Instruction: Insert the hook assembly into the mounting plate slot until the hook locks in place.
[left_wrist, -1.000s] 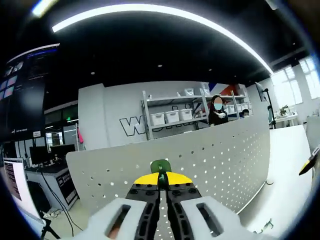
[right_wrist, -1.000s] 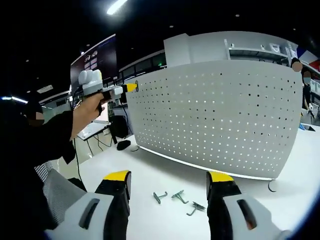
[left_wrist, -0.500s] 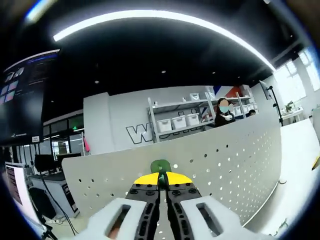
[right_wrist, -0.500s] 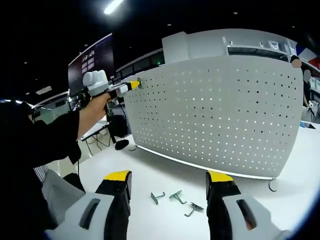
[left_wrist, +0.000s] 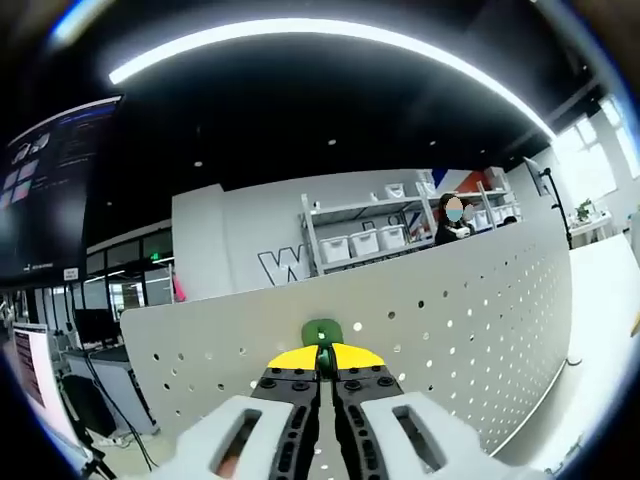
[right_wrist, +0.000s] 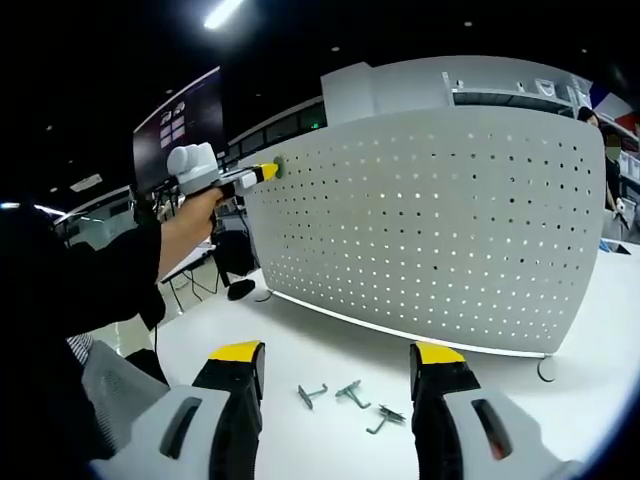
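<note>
My left gripper (left_wrist: 321, 362) is shut on a green hook (left_wrist: 322, 335), held right at the top edge of the white perforated mounting plate (left_wrist: 470, 320). In the right gripper view the same left gripper (right_wrist: 262, 172) shows at the plate's upper left corner, a hand (right_wrist: 190, 215) gripping it. The perforated plate (right_wrist: 430, 220) stands upright on the white table (right_wrist: 300, 350). My right gripper (right_wrist: 335, 365) stands open low over the table, nothing between its yellow-tipped jaws. Several grey metal hooks (right_wrist: 345, 395) lie loose on the table just ahead of it.
Behind the plate stand shelves with white bins (left_wrist: 365, 240) and a person (left_wrist: 452, 222). A dark monitor wall (right_wrist: 180, 125) and desks sit at the left. A person's dark sleeve (right_wrist: 70, 290) fills the left of the right gripper view.
My left gripper with the green hook has moved closer to the plate's top left corner. The right gripper has barely moved and stays open.
</note>
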